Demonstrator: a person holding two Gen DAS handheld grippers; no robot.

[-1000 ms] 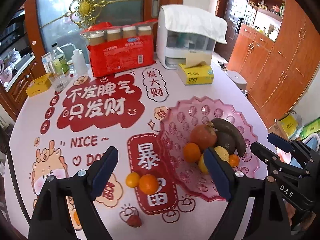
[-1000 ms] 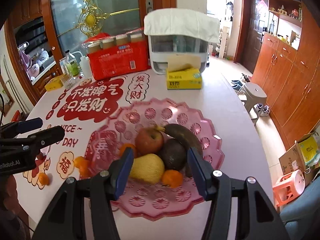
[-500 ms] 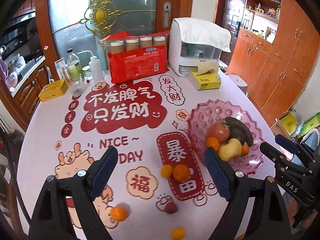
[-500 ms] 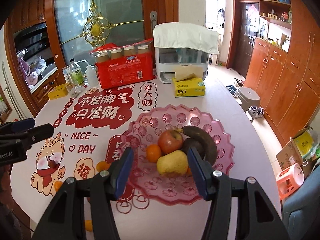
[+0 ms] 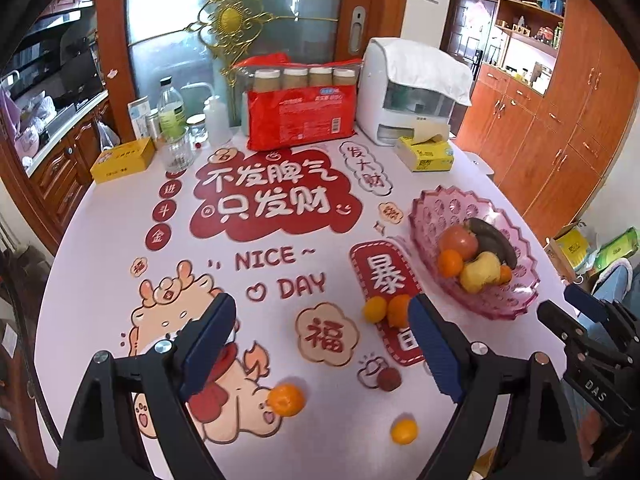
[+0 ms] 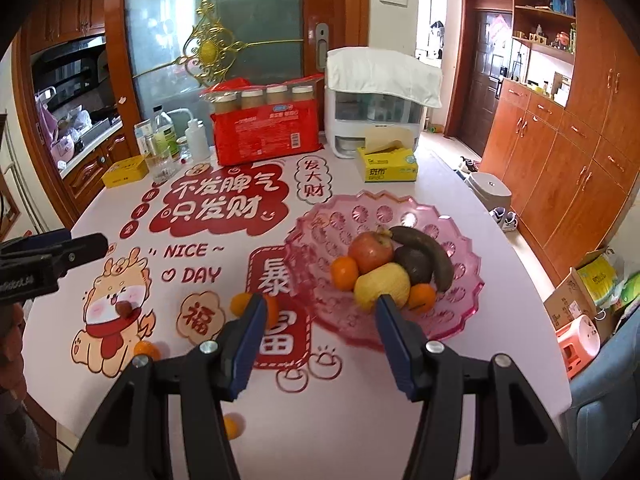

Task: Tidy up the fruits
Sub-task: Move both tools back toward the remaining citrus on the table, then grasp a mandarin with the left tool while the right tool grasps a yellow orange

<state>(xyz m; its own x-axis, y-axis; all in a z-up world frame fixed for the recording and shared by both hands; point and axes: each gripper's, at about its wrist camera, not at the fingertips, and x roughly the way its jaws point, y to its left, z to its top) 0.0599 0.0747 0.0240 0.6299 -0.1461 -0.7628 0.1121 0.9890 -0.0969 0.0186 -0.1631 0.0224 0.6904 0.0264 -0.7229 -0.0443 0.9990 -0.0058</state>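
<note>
A pink plastic fruit bowl (image 5: 516,296) (image 6: 460,312) on the table's right side holds an apple (image 6: 370,250), a yellow pear (image 6: 382,284), a dark banana (image 6: 428,250) and oranges. Loose on the table lie two oranges (image 5: 386,310) by the bowl, an orange (image 5: 286,400), a small orange (image 5: 404,431) and a red lychee (image 5: 389,380). My left gripper (image 5: 320,340) is open and empty above the near table. My right gripper (image 6: 320,330) is open and empty, in front of the bowl.
At the table's far side stand a red pack of jars (image 5: 300,112), a white appliance (image 5: 412,92), a yellow tissue box (image 5: 426,154), bottles (image 5: 172,120) and a yellow box (image 5: 122,160). Wooden cabinets (image 6: 560,160) line the right wall.
Both grippers have pulled back and up from the bowl, so more of the table and several loose fruits near the front edge have come into view. Both stay open.
</note>
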